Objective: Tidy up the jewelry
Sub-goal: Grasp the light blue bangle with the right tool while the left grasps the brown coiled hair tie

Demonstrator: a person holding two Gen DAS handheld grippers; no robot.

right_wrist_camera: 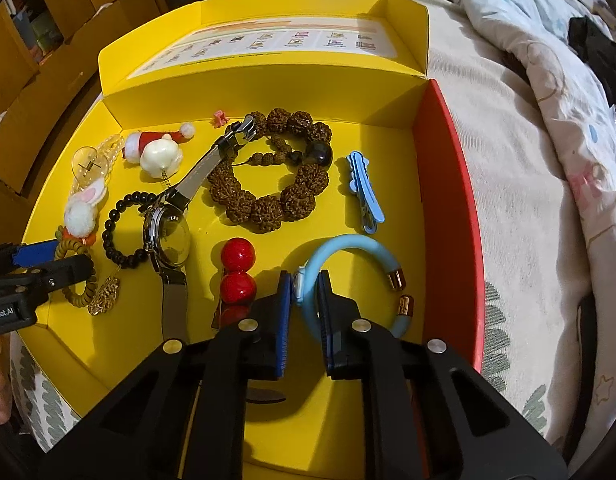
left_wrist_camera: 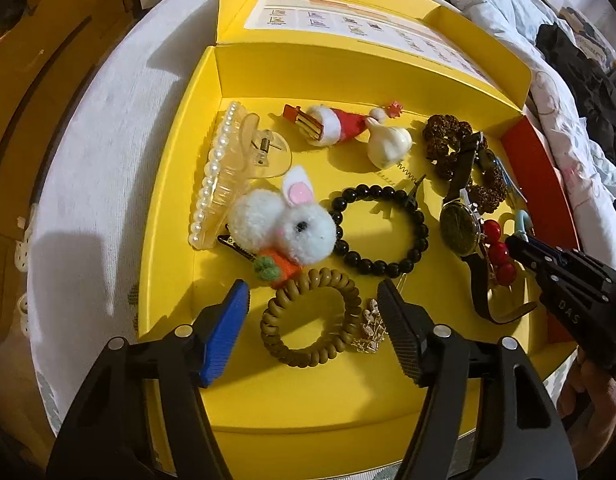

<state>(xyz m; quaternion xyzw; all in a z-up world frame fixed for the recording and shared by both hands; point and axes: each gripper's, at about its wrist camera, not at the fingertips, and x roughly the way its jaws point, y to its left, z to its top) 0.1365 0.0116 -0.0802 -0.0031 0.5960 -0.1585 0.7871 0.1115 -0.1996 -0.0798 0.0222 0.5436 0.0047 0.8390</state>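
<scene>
Low centre of the right wrist view, the right tongs (right_wrist_camera: 303, 292) are clamped on the light blue bangle (right_wrist_camera: 350, 246), an open ring with gold end caps. Low centre of the left view, the left tongs (left_wrist_camera: 314, 308) are held wide astride the brown coil hair tie (left_wrist_camera: 310, 320), not gripping. Beyond, watch (right_wrist_camera: 167, 236), black bead bracelet (left_wrist_camera: 382, 228) and bunny clip (left_wrist_camera: 291, 224) lie unsorted in the yellow box (left_wrist_camera: 179, 184) on the bed; sorting is judged barely begun.

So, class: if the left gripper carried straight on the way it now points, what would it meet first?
Most likely the brown coil hair tie, which lies between the left gripper's open jaws on the yellow box floor; depth is hard to judge.
</scene>
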